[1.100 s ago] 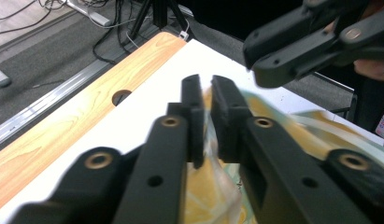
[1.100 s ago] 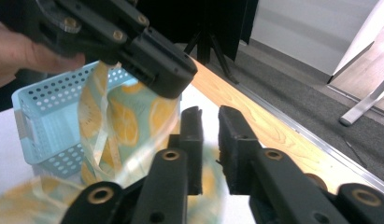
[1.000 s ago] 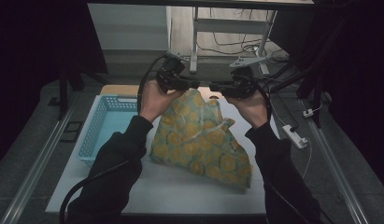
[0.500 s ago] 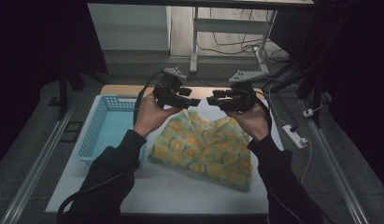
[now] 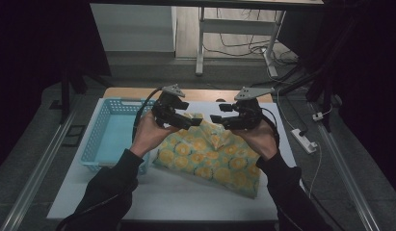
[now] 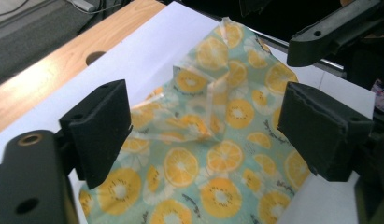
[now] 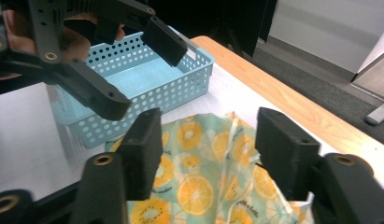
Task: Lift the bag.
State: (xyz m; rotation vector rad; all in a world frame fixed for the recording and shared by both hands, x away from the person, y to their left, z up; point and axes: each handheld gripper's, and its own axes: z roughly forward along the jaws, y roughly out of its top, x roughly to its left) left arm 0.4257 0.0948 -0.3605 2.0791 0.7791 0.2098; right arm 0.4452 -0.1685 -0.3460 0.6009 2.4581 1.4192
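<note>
From the high view, the cloth [image 5: 210, 156], printed with orange slices on pale green, lies crumpled on the white desk [image 5: 186, 197], just right of the blue basket [image 5: 106, 139]. The left hand-held gripper [image 5: 186, 121] and the right hand-held gripper [image 5: 219, 118] hang over the cloth's far edge, tips pointing toward each other and a little apart. Both have just been opening, and neither has hold of anything.

In the left gripper view, the left hand-held gripper [image 6: 203, 121] has its jaws spread wide with nothing between the pads; the cloth [image 6: 213, 154] lies below them on the desk [image 6: 133, 51], one fold standing up along its middle (the right hand-held gripper [image 6: 334, 28] crosses the top corner).

In the right gripper view, the right hand-held gripper [image 7: 208, 140] stands partly open and empty above the cloth [image 7: 203, 177]. The basket [image 7: 147, 79] sits beyond the cloth, its near wall just beside the cloth's edge, and the left hand-held gripper [image 7: 143, 65] hangs in front of it, open.
</note>
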